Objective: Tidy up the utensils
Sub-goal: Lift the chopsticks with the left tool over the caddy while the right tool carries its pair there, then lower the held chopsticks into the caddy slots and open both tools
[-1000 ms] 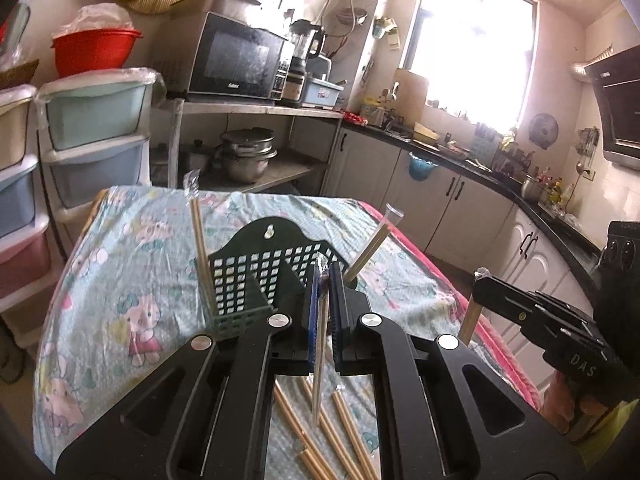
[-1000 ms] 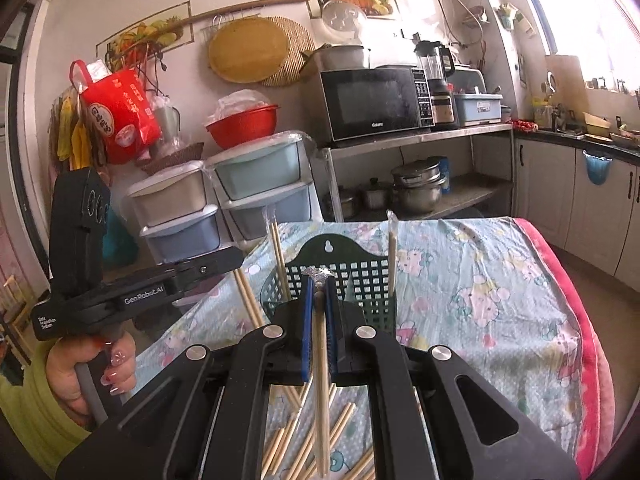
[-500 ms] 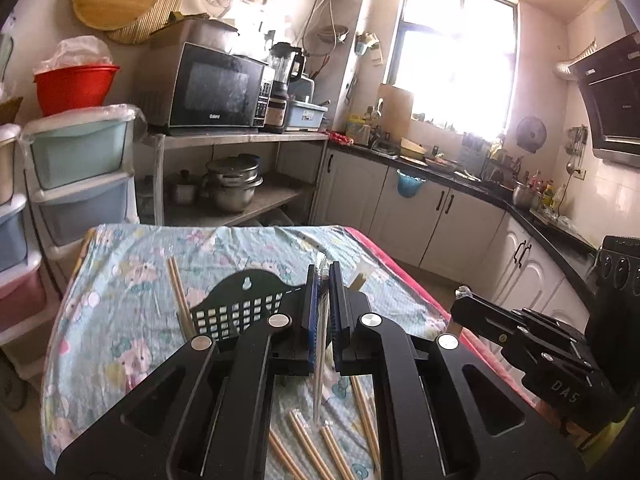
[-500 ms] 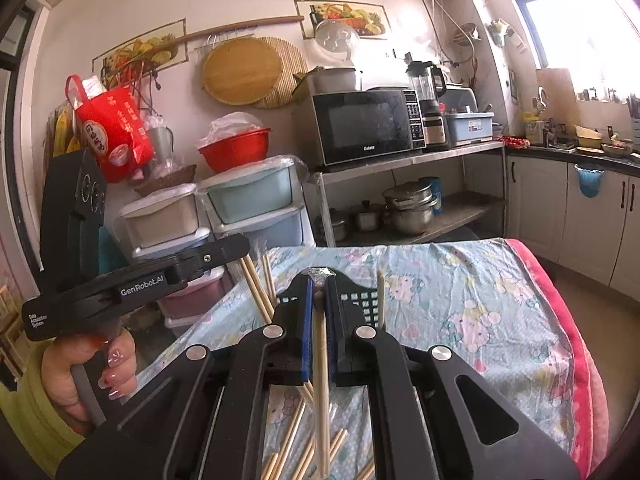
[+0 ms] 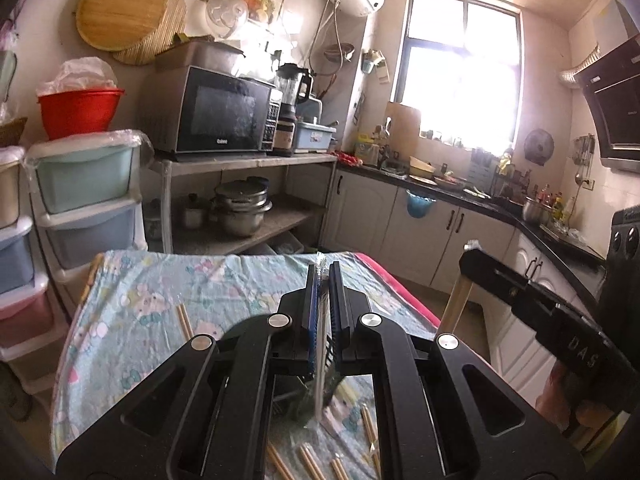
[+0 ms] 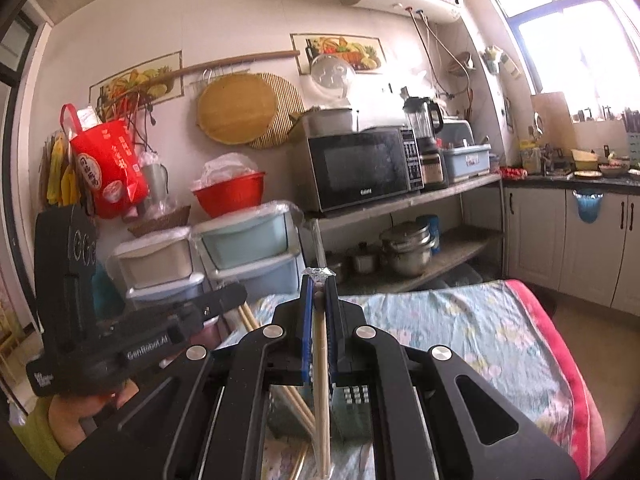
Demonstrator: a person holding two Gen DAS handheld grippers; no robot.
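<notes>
Both claws higher than before — left claw (image 5: 323, 276) and right claw (image 6: 318, 286) each clenched on wrapped chopsticks (image 6: 320, 380) — over floral tablecloth (image 5: 160, 296).

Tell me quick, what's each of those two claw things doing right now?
Left gripper: closed on a plastic-wrapped chopstick pair.
Right gripper: closed on a wrapped wooden chopstick pair.

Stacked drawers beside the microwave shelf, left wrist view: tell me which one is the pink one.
The pink drawer is the lowest in the stack nearest the picture's left edge. The drawers above it are pale blue and cream; the neighbouring stack's are mint and blue.
</notes>
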